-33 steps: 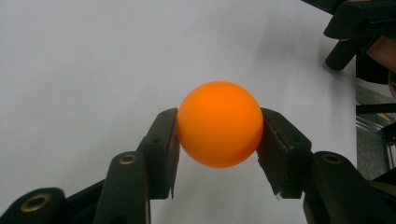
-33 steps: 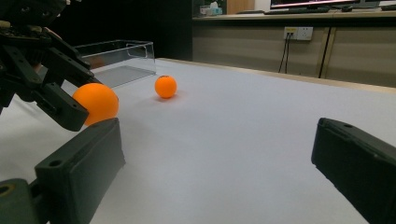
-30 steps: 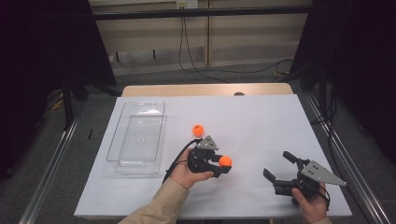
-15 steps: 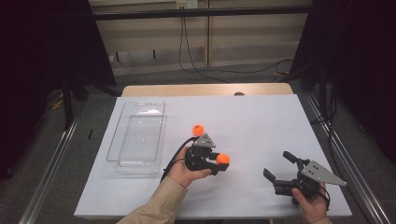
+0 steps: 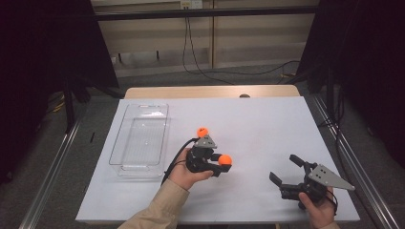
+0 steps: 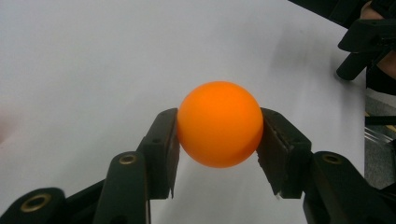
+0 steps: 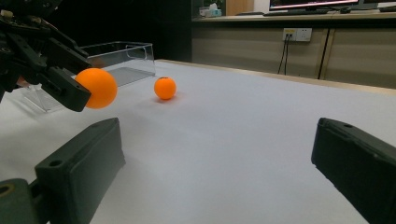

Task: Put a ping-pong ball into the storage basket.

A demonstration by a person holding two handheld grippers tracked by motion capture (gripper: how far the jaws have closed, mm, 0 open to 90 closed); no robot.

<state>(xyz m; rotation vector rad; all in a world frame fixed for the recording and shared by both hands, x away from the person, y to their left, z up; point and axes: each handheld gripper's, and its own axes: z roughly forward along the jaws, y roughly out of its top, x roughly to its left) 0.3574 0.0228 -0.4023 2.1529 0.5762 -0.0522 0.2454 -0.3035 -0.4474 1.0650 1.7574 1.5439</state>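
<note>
So the left gripper (image 5: pixel 220 164) has its two black jaws clamped on a smooth orange ball the size of a ping-pong ball (image 6: pixel 219 124). In the left gripper view the pads press on both sides of it, one on each flank, and the ball bulges out above and in front of them. It's off the table, with the white tabletop (image 5: pixel 267 129) visible underneath it. In the right gripper view you can see the same ball (image 7: pixel 96 87) hanging clear above the surface at the tip of the left gripper.

The person's left hand (image 5: pixel 187 171) wraps the body of that gripper from below, tan sleeve coming in from the bottom edge, black cable looping off the back.

Just behind the left gripper, on the far side of its grey plate, a second orange ball (image 5: pixel 202 131) sits on the table, close but not touching anything. From the right gripper view it's resting on the white surface (image 7: pixel 165 88) a bit beyond the held one.

Off to the left gripper's left side, a clear rectangular plastic bin (image 5: pixel 139 139) stands on the table, long side running away from the person, nothing inside it that I can make out.

Well apart on the other side, the right gripper (image 5: pixel 285 169) sits low near the table's front edge, jaws spread wide with nothing between them, pointing roughly toward the held ball.
</note>
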